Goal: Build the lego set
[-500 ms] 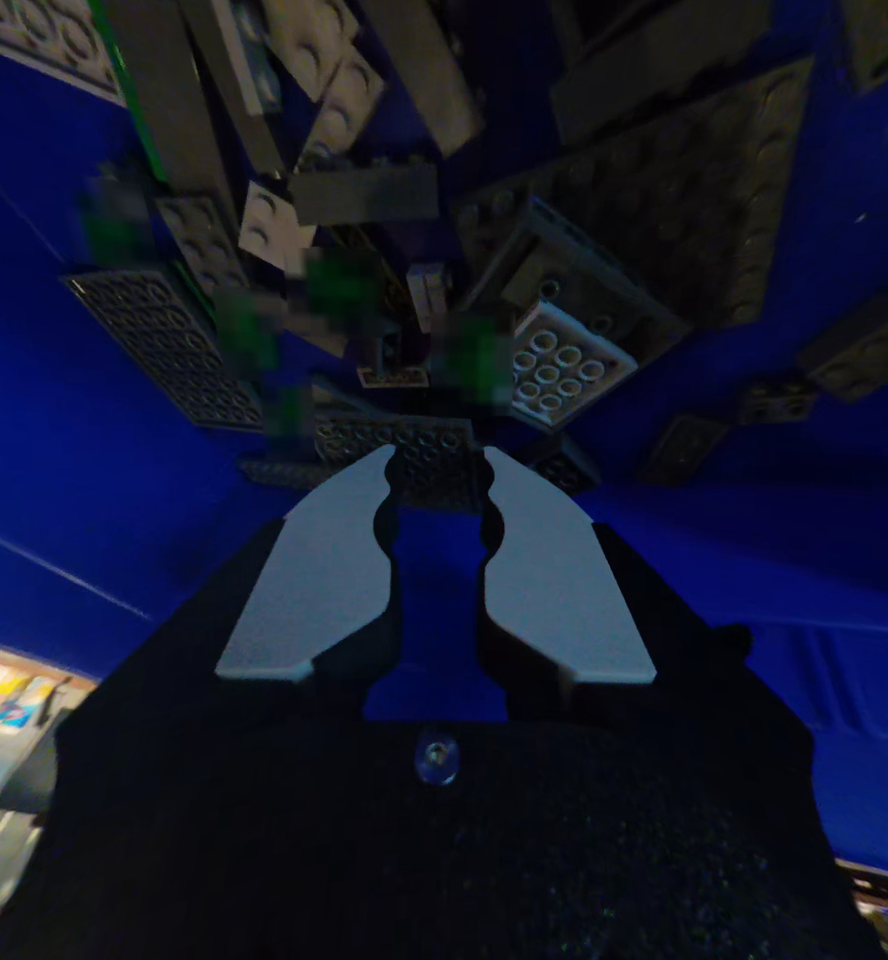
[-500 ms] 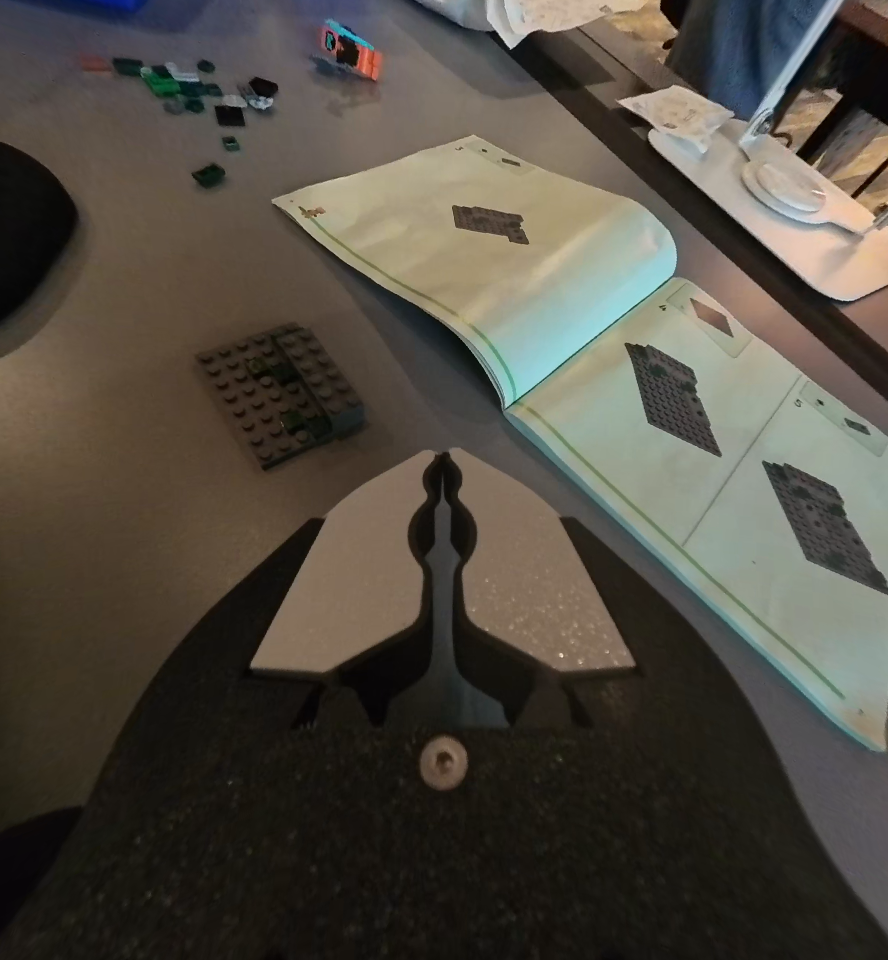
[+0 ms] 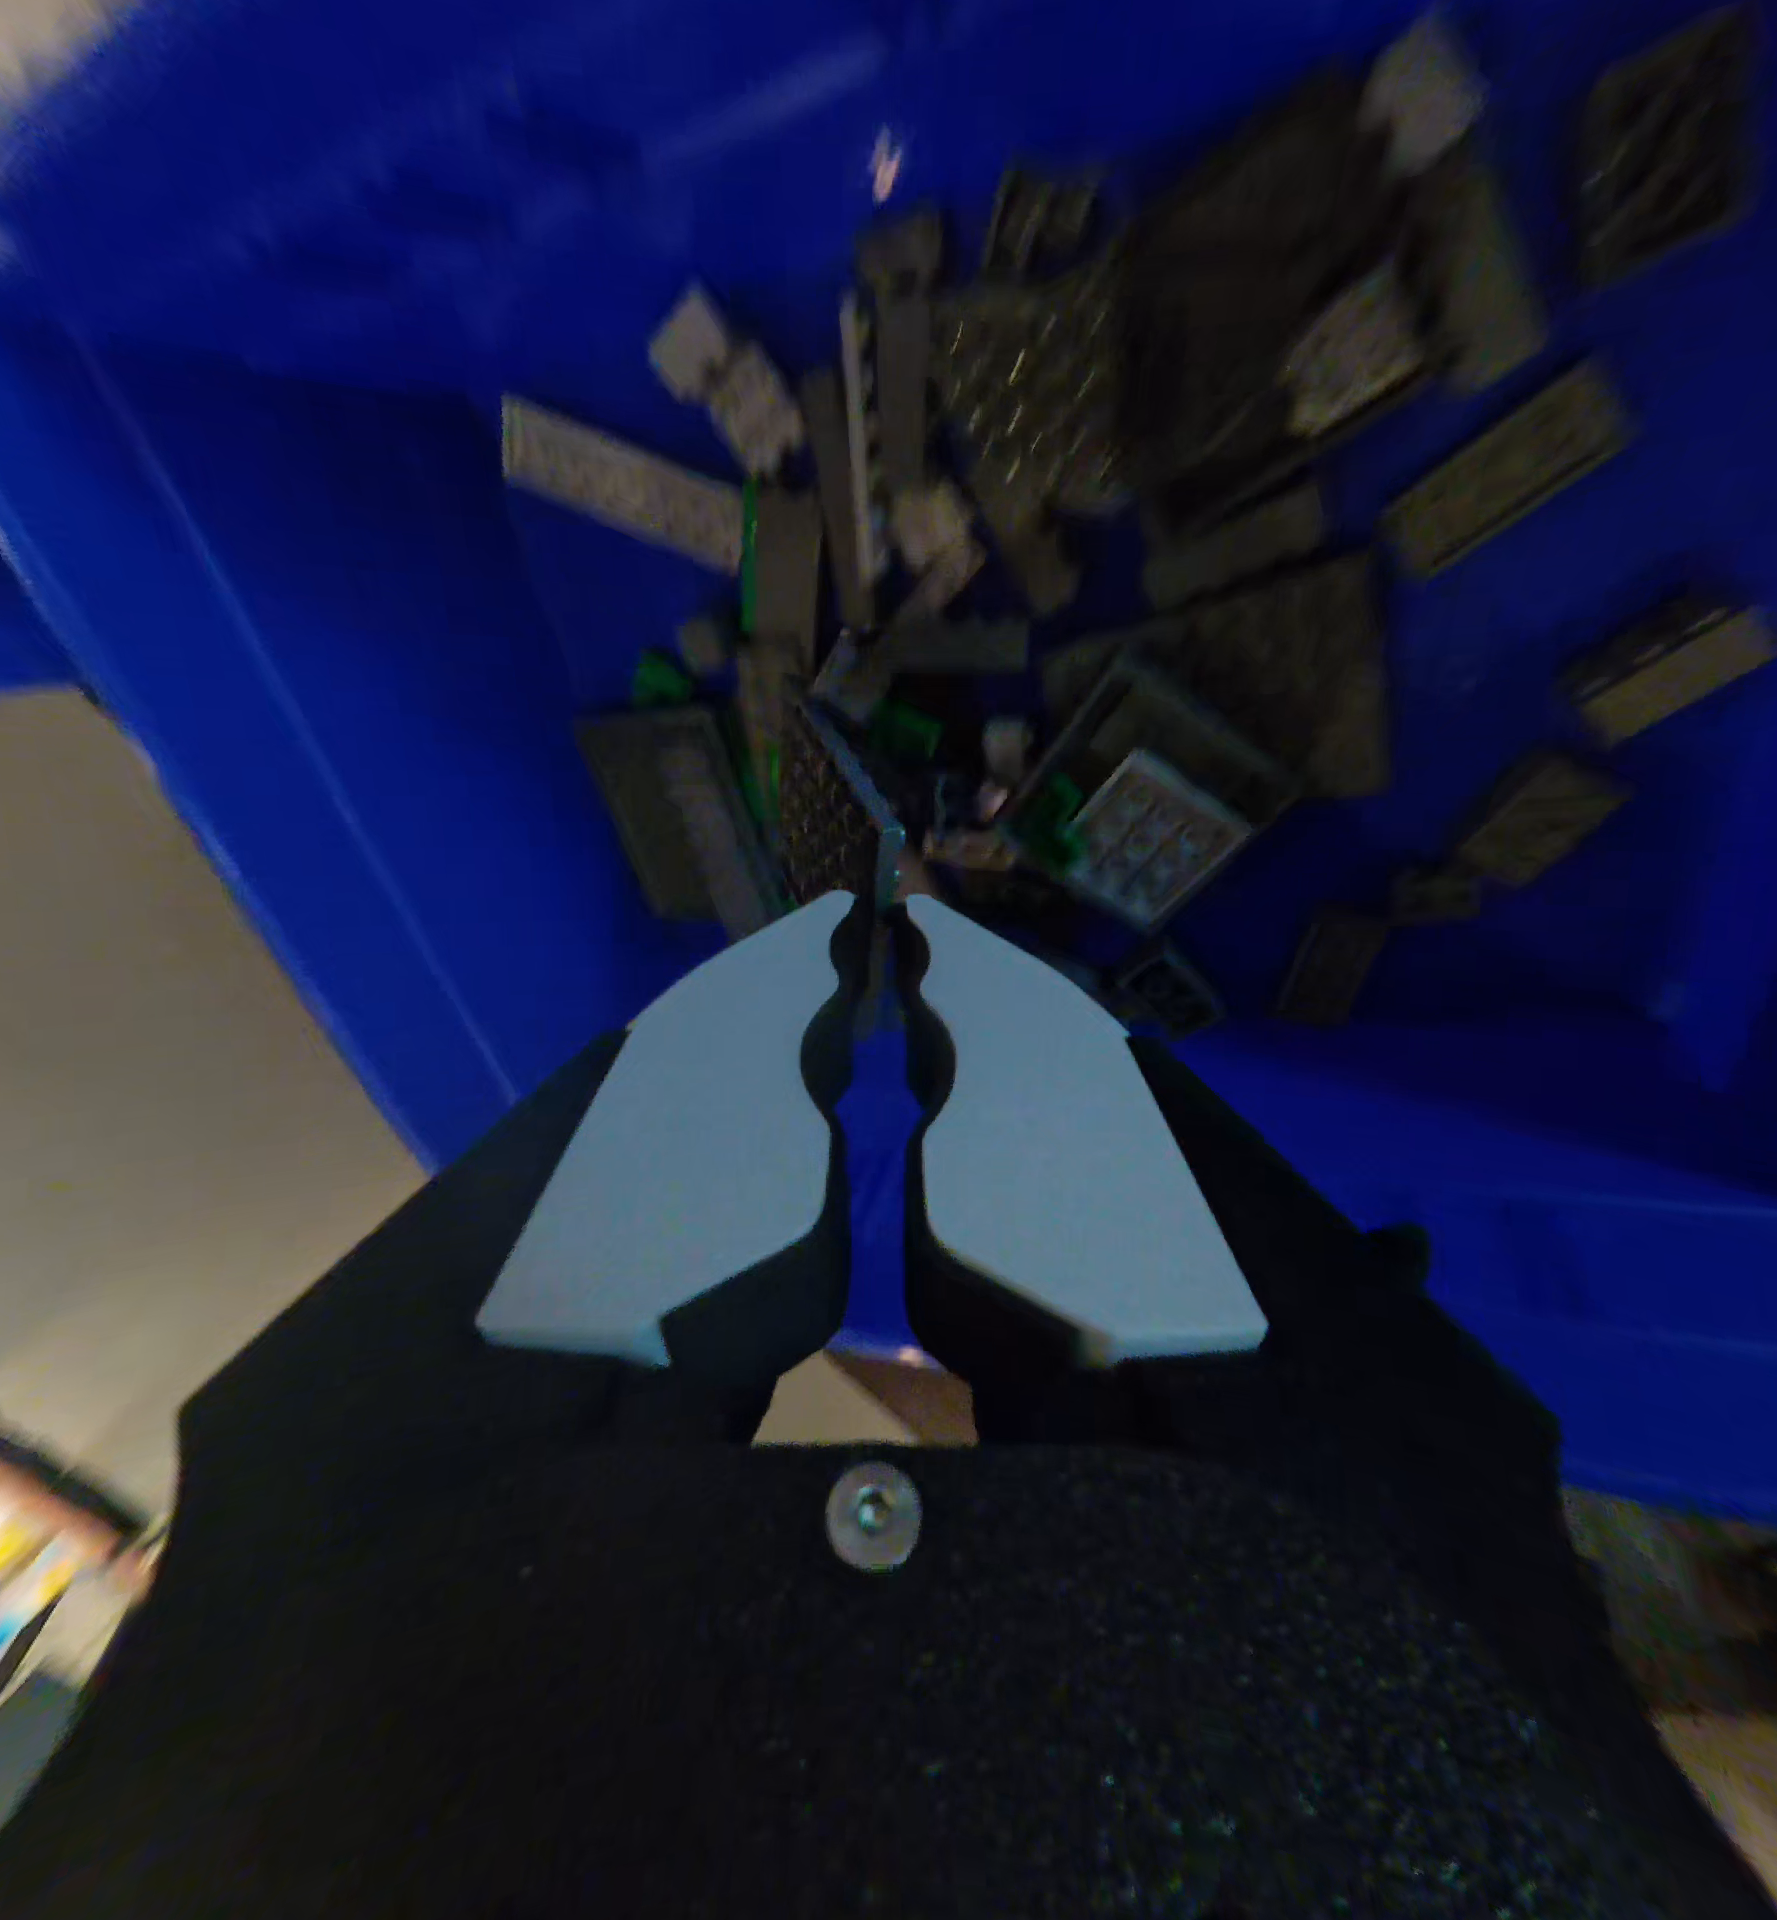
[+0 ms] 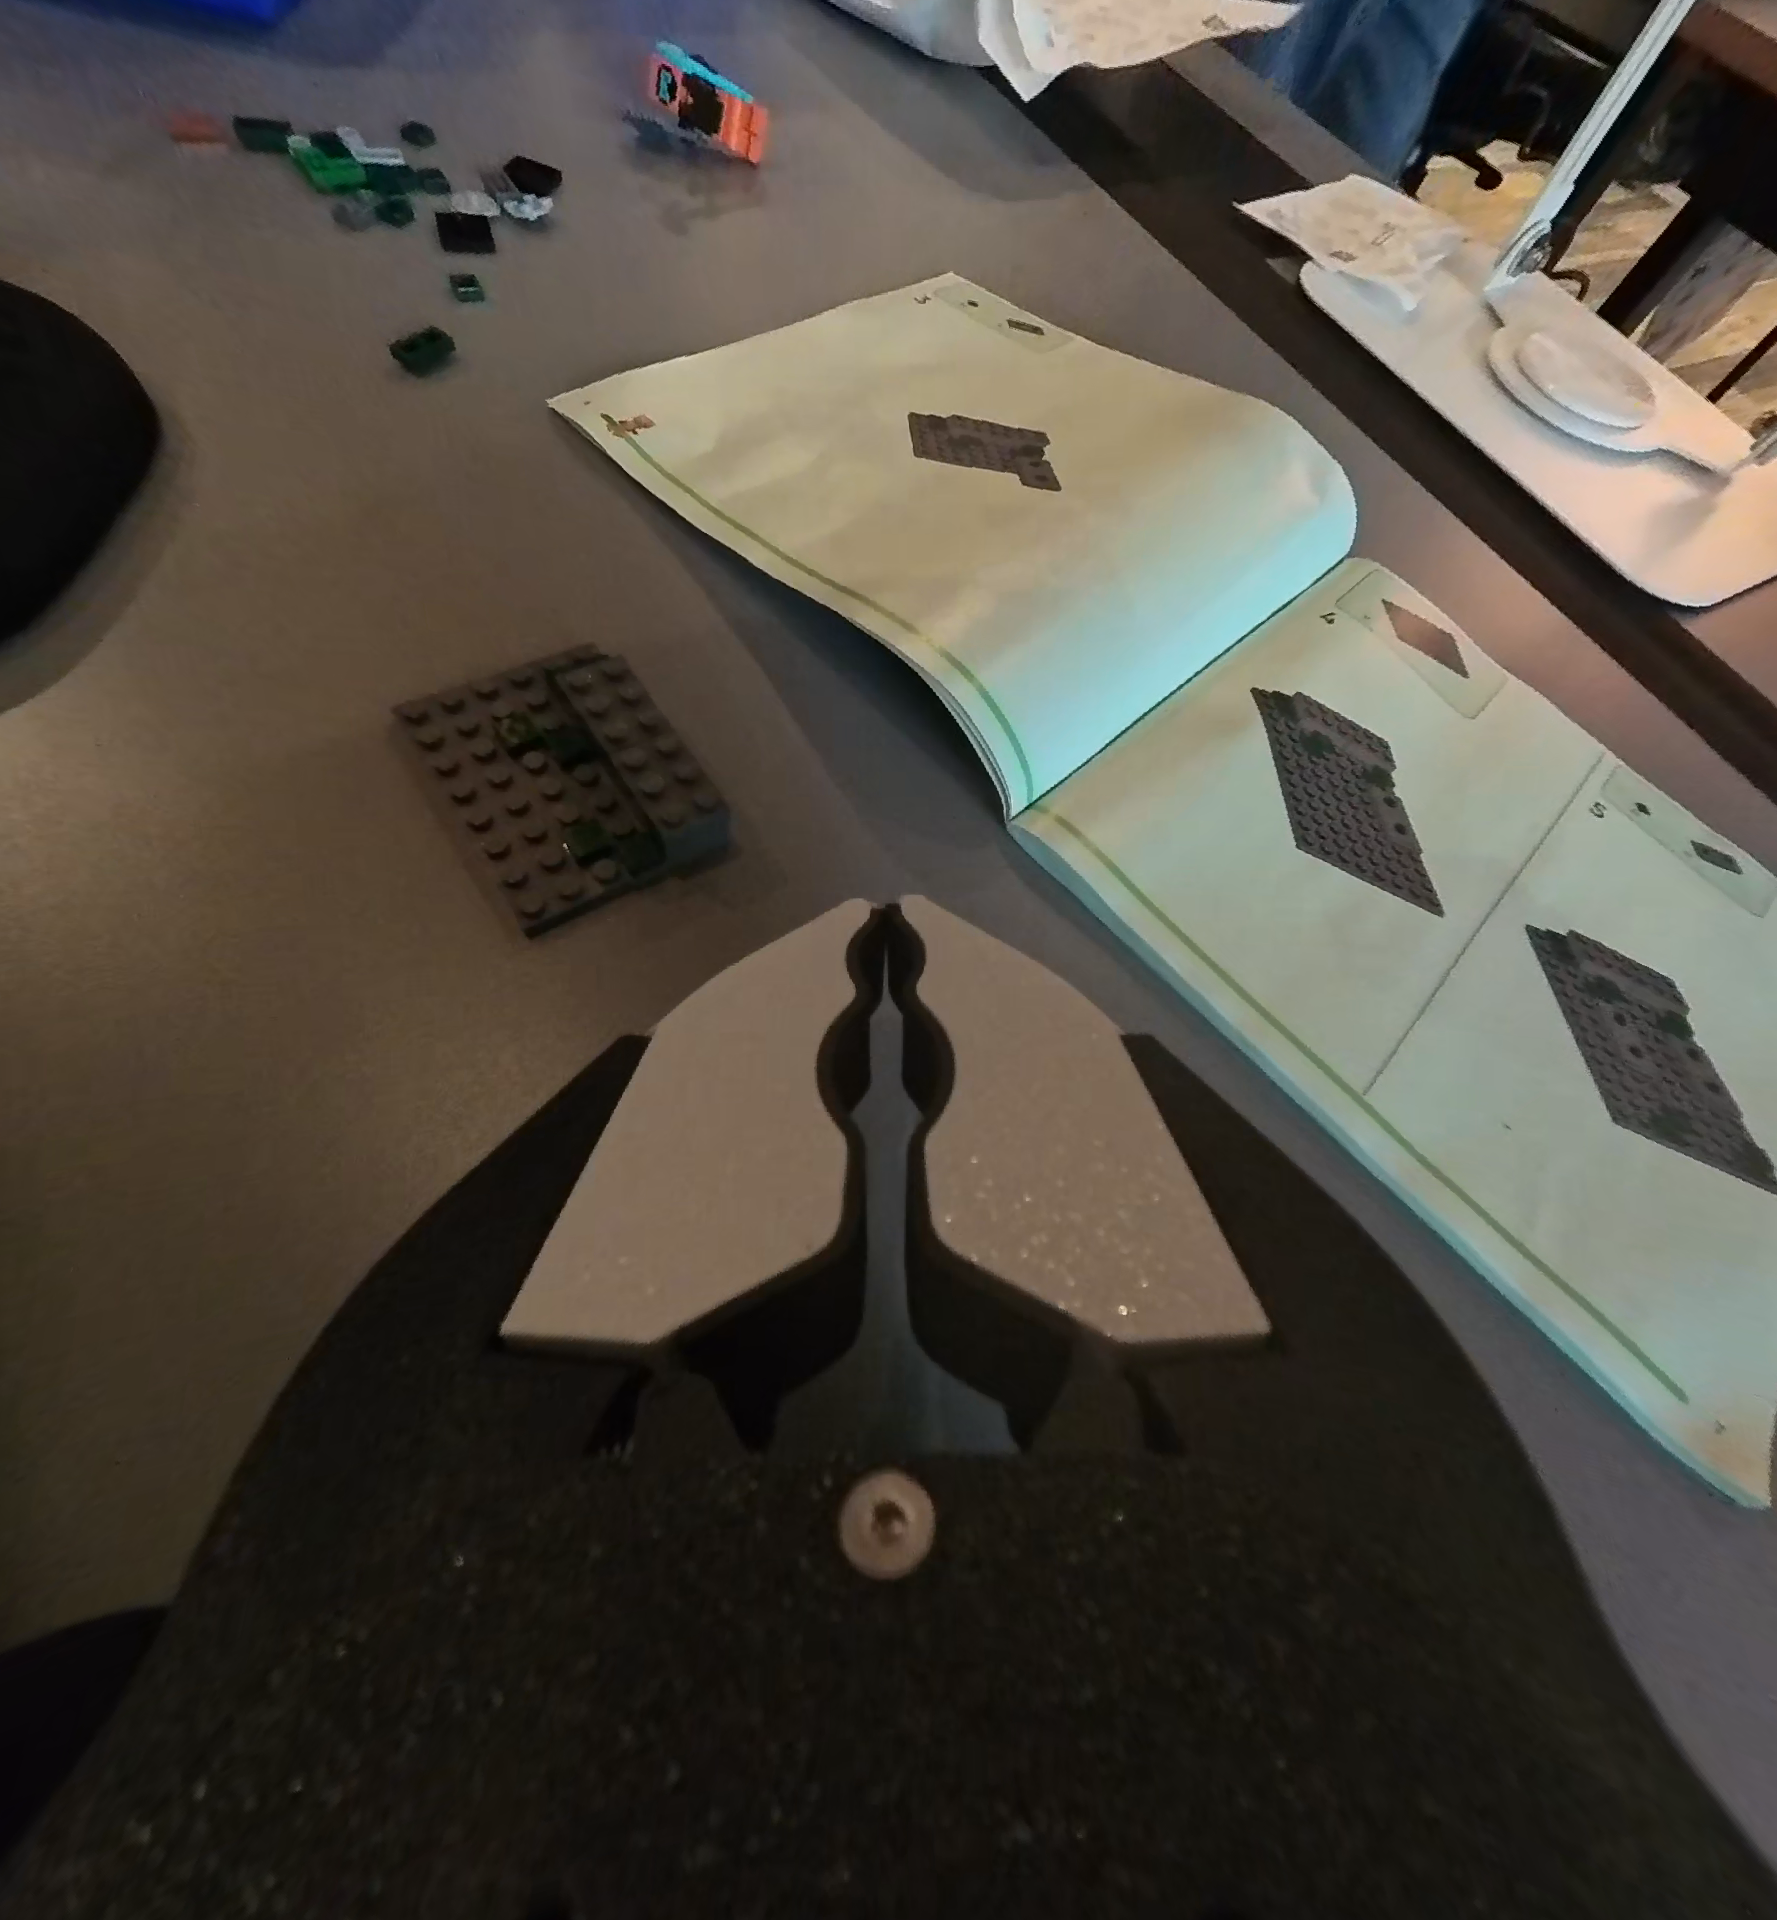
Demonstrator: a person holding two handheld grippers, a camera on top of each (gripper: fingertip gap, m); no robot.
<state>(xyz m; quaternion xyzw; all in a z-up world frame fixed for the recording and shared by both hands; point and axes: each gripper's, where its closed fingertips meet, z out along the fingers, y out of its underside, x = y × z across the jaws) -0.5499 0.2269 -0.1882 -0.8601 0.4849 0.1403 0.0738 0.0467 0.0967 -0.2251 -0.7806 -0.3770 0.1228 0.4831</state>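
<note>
Above the blue bin (image 3: 240, 540), the left gripper (image 3: 879, 914) pinches a dark studded plate (image 3: 832, 810) edge-on, its length running forward from the tips. On the surface, the partial build (image 4: 562, 784) lies just ahead-left of the right gripper (image 4: 889, 914), which is closed and empty and the nearer one.

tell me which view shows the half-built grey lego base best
The right wrist view: the grey lego base lies flat on the table, whole and sharp. The left wrist view shows none of it, only the blue bin of loose pieces.
</note>
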